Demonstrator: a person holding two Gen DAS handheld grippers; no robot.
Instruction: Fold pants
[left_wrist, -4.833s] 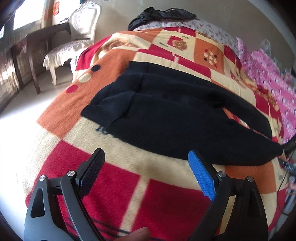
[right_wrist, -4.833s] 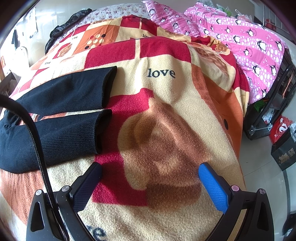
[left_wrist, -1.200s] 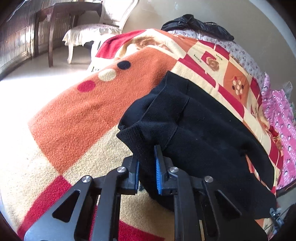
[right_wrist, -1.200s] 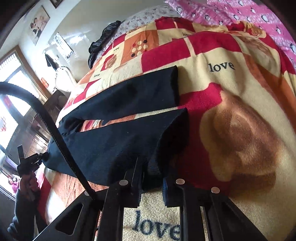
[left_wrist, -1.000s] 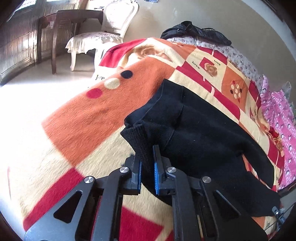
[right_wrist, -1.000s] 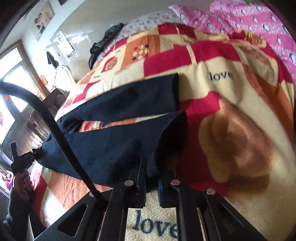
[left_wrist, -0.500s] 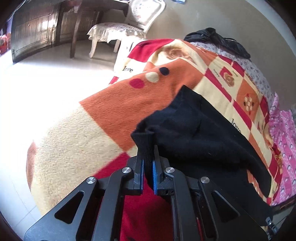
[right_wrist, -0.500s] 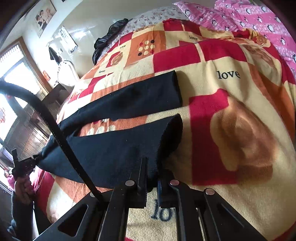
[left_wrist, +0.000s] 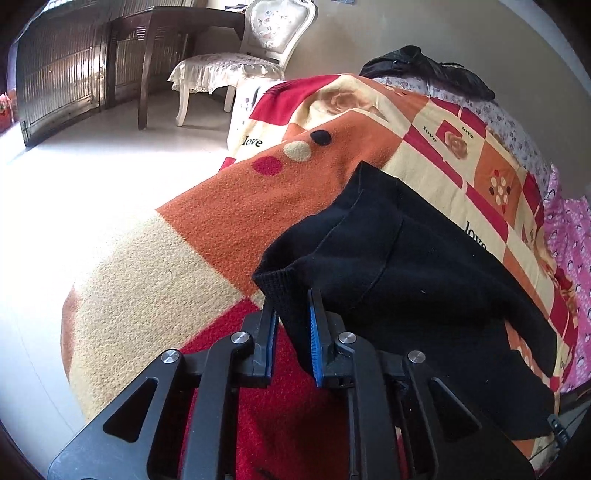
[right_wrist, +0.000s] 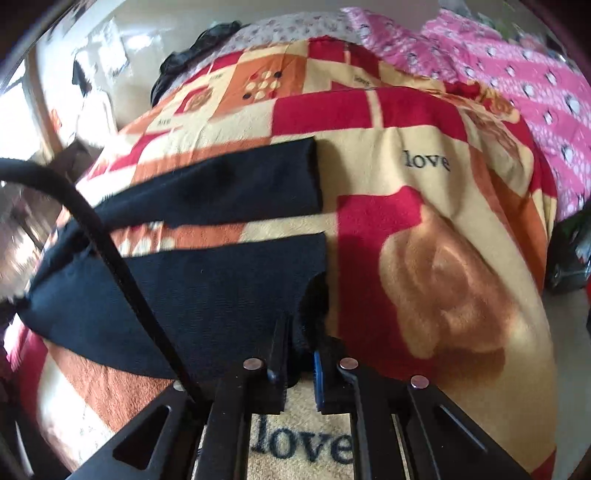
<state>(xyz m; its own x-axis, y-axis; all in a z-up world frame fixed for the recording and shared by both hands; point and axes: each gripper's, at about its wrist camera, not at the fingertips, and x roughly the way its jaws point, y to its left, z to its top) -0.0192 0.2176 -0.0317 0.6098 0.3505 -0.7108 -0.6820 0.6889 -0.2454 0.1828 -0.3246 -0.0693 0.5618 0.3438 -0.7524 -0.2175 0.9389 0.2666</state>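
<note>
Black knit pants (left_wrist: 406, 266) lie across a red, orange and cream blanket (left_wrist: 221, 206) on a bed. My left gripper (left_wrist: 291, 332) is shut on the ribbed waistband corner and holds it lifted off the blanket. In the right wrist view the two legs (right_wrist: 207, 288) stretch to the left, with a strip of blanket between them. My right gripper (right_wrist: 299, 354) is shut on the hem of the near leg and holds it raised. The far leg (right_wrist: 229, 192) lies flat.
A white chair (left_wrist: 251, 62) and a dark wooden table (left_wrist: 166, 44) stand on the pale floor left of the bed. A black garment (left_wrist: 424, 70) lies at the bed's head. A pink penguin-print quilt (right_wrist: 517, 85) lies on the right side. A black cable (right_wrist: 110, 258) crosses the right wrist view.
Both grippers have lifted their ends of the pants higher and pulled back toward the near edge of the bed. The near leg hangs taut between them. The right wrist view is blurred by motion.
</note>
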